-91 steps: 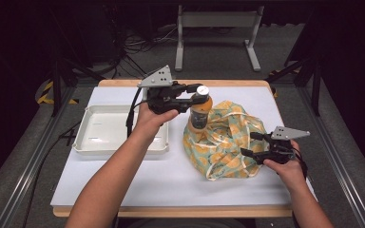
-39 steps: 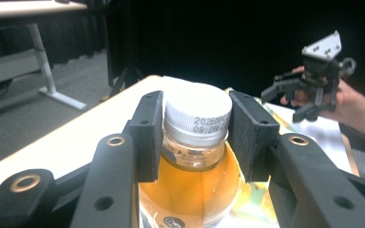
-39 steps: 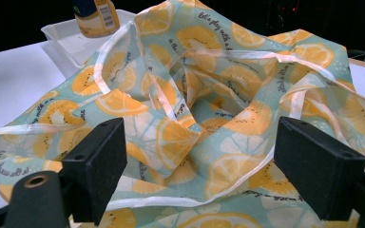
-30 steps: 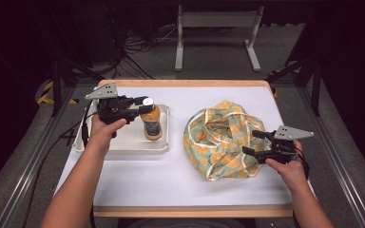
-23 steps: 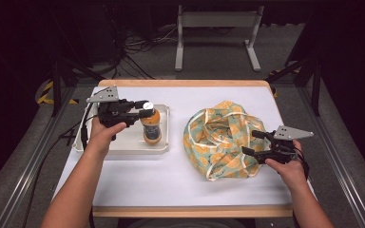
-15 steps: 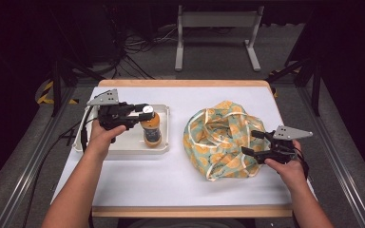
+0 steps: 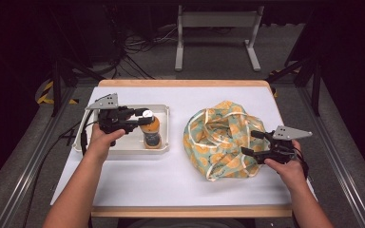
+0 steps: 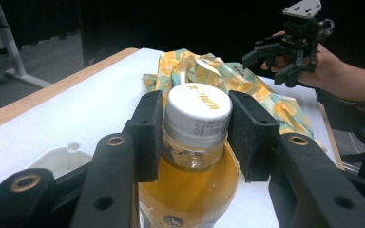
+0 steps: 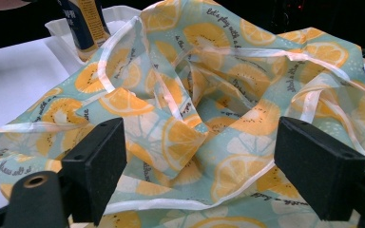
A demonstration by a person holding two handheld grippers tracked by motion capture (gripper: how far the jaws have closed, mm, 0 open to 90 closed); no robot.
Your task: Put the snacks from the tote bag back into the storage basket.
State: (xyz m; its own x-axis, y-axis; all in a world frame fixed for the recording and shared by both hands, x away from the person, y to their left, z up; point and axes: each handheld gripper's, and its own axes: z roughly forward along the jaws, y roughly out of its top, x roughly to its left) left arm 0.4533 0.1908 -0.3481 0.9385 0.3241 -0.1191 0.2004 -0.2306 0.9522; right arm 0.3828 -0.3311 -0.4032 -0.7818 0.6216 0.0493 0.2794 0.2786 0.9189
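Orange drink bottle (image 7: 151, 134) stands upright in the white tray (image 7: 123, 147), neck clasped by the left gripper (image 7: 142, 117); right gripper (image 7: 251, 143) gapes over the citrus-print bag (image 7: 218, 137)

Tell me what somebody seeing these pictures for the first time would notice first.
Most eye-catching is the crumpled fabric bag printed with orange slices, lying on the right half of the white table. Next comes the bottle of orange drink with its white cap, standing in the white tray on the left, its neck between the jaws of the left gripper. The right gripper sits open at the bag's right edge.
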